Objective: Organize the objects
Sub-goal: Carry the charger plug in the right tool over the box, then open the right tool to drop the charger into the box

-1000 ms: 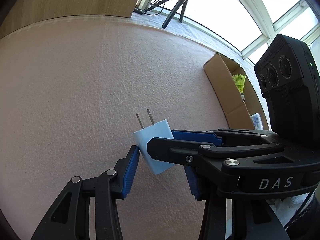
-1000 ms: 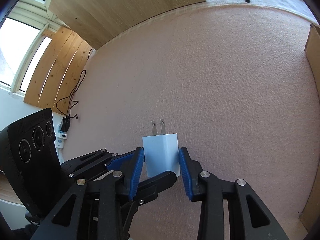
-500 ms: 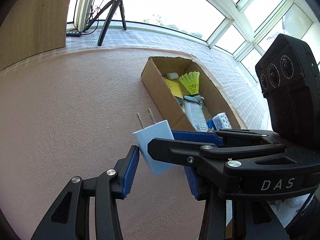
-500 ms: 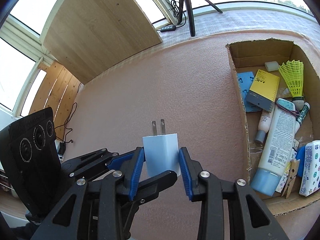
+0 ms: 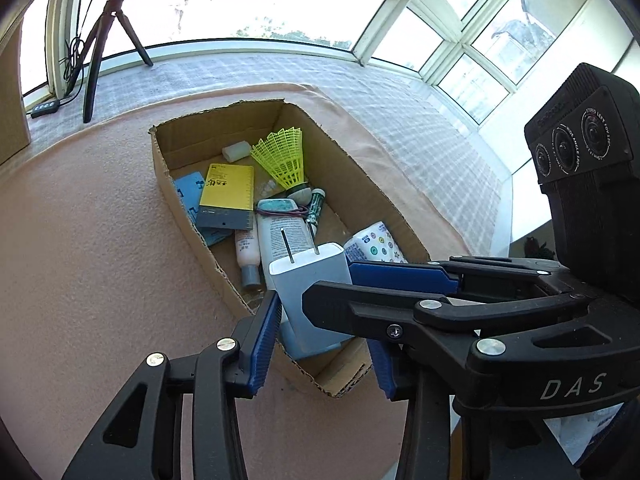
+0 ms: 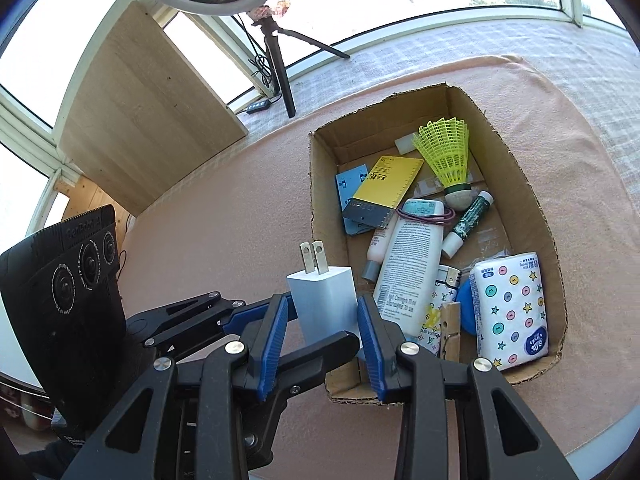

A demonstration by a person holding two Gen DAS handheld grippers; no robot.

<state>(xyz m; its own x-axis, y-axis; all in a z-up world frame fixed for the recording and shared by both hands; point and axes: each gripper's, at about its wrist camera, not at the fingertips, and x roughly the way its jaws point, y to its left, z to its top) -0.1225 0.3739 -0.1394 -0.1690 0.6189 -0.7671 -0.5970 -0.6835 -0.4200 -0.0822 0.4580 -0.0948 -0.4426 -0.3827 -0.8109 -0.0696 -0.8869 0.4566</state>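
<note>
Now the cardboard box (image 6: 532,208), only at the frame edge a moment ago, fills the middle of both views, so I judge that the charger is nearly over its drop spot. Both my tongs meet on one white plug charger (image 6: 323,300), prongs pointing away from me.

My right tongs (image 6: 320,330) are narrowed onto the charger, blue pads against its two sides. My left tongs (image 5: 316,328) cross them at an angle; the near pad touches the charger, but I cannot tell whether the far pad does, so their grip is unclear.

The charger hangs above the near-left corner of the box. Inside lie a yellow shuttlecock (image 6: 446,152), a lotion tube (image 6: 412,256), a tissue pack (image 6: 510,312) and other small items. The box sits on a pink-covered worktop (image 6: 224,216).
</note>
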